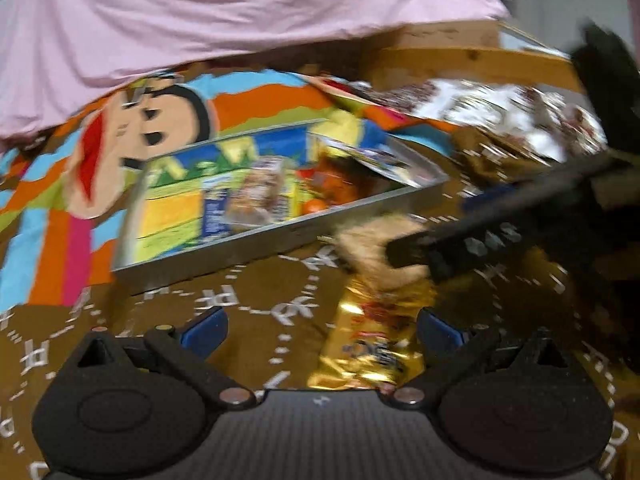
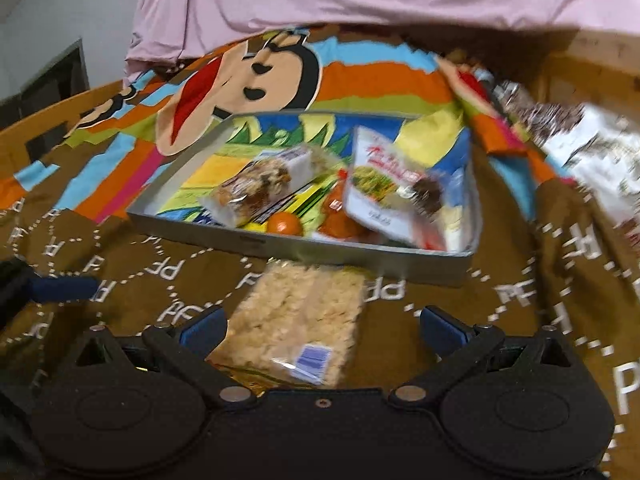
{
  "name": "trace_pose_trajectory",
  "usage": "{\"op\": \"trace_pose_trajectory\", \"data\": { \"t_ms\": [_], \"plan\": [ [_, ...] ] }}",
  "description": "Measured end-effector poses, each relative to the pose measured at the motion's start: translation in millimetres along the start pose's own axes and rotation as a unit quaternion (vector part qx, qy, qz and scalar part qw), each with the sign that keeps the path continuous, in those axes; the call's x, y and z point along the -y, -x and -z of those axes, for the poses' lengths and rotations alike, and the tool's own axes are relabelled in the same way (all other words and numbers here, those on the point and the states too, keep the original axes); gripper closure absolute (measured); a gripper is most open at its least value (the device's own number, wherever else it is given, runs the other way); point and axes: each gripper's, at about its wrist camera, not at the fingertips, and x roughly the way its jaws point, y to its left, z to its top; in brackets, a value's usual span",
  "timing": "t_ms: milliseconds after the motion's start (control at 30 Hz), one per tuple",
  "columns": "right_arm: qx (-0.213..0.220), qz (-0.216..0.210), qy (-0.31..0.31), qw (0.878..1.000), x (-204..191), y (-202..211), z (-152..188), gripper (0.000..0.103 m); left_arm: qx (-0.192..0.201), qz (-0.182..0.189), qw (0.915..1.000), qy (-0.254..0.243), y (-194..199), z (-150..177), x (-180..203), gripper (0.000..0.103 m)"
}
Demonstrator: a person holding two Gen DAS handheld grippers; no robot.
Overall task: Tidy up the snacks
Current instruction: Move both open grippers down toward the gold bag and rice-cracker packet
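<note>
The grey tray [image 2: 256,242] sits on a brown patterned cloth [image 2: 132,276], its far edge against a striped cartoon blanket [image 2: 360,80]. Inside the tray, toward its left, lies a clear-wrapped nut bar [image 2: 260,186]; right of that sit orange round pieces [image 2: 283,223], and at the tray's right end a white snack pouch [image 2: 384,184] leans tilted over them.

Just in front of the tray's near wall lies a pale puffed-rice cake pack [image 2: 298,320], flat on the cloth. The right gripper [image 2: 320,330] hovers over it, jaws spread wide on either side and touching nothing. A gold foil snack [image 1: 368,344] lies partly under the pack's near end.

In the left wrist view the left gripper [image 1: 320,330] also has its jaws wide open and empty, with the gold foil snack between them, nearer the right finger. The rice cake pack overlaps the foil snack's far end, in front of the tray. Right of the tray, more shiny wrappers [image 1: 500,120] are heaped, too blurred to name.
</note>
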Motion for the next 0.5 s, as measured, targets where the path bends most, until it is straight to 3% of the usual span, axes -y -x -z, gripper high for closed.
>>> {"op": "trace_pose_trajectory", "data": {
  "t_ms": [167,300,367,500],
  "plan": [
    [-0.027,-0.018,-0.005,0.999,-1.3,-13.0,-1.4,0.001,-0.012,0.039,0.9981,-0.047,-9.8,2.7,16.1,0.001],
    [-0.039,-0.017,0.001,0.999,-5.5,-18.0,0.1,0.001,-0.030,0.051,0.9971,-0.048,-18.9,4.1,16.7,0.006],
    [-0.044,-0.013,0.006,0.999,-6.2,-17.6,0.1,0.001,-0.039,0.055,0.9971,-0.036,-21.2,5.3,12.8,0.015],
    [-0.056,-0.003,0.004,0.998,-0.3,-10.9,-2.8,0.017,-0.047,0.067,0.9966,-0.013,-22.2,5.3,7.6,0.029]
  ]
}}
